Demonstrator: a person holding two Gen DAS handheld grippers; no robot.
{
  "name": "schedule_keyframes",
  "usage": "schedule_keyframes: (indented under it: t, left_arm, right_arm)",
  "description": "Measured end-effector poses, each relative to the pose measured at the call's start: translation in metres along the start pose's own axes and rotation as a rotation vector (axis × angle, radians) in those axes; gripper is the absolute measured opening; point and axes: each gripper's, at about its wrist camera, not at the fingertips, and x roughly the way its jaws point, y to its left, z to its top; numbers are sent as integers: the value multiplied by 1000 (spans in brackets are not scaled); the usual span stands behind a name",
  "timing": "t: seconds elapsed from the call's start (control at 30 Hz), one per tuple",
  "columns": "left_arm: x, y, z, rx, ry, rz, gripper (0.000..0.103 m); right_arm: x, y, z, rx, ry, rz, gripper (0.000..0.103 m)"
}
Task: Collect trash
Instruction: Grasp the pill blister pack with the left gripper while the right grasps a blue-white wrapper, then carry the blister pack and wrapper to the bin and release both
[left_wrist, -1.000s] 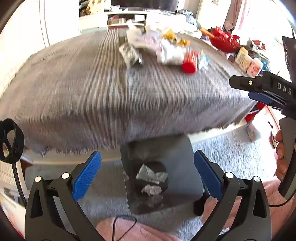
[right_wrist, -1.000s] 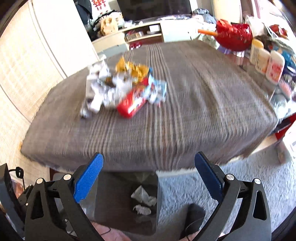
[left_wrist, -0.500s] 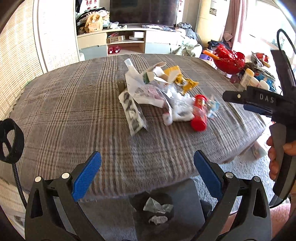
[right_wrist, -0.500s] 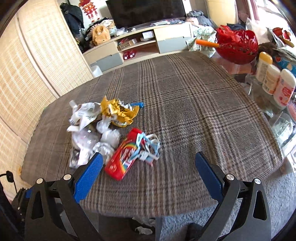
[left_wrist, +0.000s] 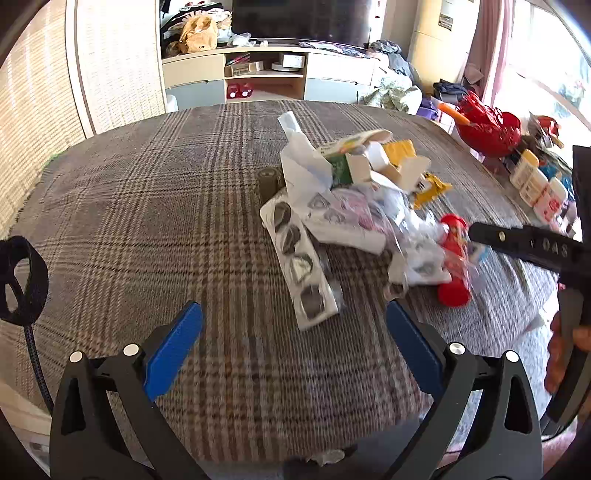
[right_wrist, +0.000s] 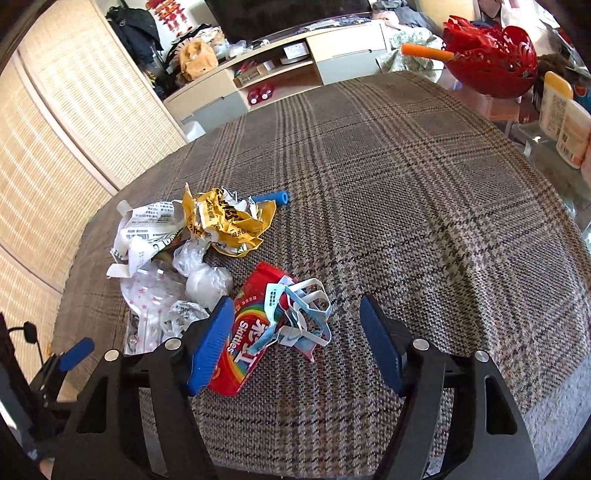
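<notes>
A heap of trash lies on the plaid tablecloth (left_wrist: 147, 229). In the left wrist view I see a long blister pack (left_wrist: 299, 266), a white bag (left_wrist: 303, 170), torn cartons (left_wrist: 369, 162) and a red Skittles bag (left_wrist: 454, 273). My left gripper (left_wrist: 293, 339) is open and empty, just short of the blister pack. In the right wrist view my right gripper (right_wrist: 295, 339) is open and empty, its jaws on either side of the Skittles bag (right_wrist: 247, 339) and a crumpled blue-white wrapper (right_wrist: 303, 317). A yellow wrapper (right_wrist: 229, 221) and clear plastic (right_wrist: 199, 280) lie beyond.
A blue tube (right_wrist: 271, 197) lies past the yellow wrapper. A red basket (right_wrist: 495, 55) and lotion bottles (right_wrist: 565, 122) stand on a side table at the right. A bit of crumpled tissue (left_wrist: 327, 458) shows below the table's front edge. A TV cabinet (left_wrist: 266, 74) stands behind.
Both grippers rose from the bin below the table edge and moved forward over the table toward the trash heap. The right gripper now straddles the Skittles bag.
</notes>
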Motion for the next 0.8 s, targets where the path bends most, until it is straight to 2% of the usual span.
schedule_keyframes:
  t: [0.07,0.1,0.23,0.3,0.37,0.43,0.5,0.6,0.8]
  left_arm:
    - [7,0,3,-7,6,-7,89]
    - [12,0,6,-8,14,-8,87]
    - [25,-2,11,-15,44,-36,68]
    - [32,-3,11,-6,58,-41,61]
    - [38,-2,10,-6,72,-52,47]
    - [39,-1,9,1,59,-40,43]
    - [38,0,9,-4,57,-49,34]
    - [37,1,7,2,59,-49,34]
    - [21,6,-7,-9,55,-39,30]
  right_arm:
    - [2,-1,0,10,11,22,66]
    - [4,-1,1,15,18,32,59]
    - [7,-1,2,15,32,45,51]
    - [5,-3,2,14,29,43,38]
    - [4,-5,2,14,30,40,32]
    - [4,-7,2,8,28,42,30]
    - [4,-6,0,-19,25,27,24]
    - [5,-2,-2,-49,25,8,19]
    - [-16,0,-3,-62,-18,26,18]
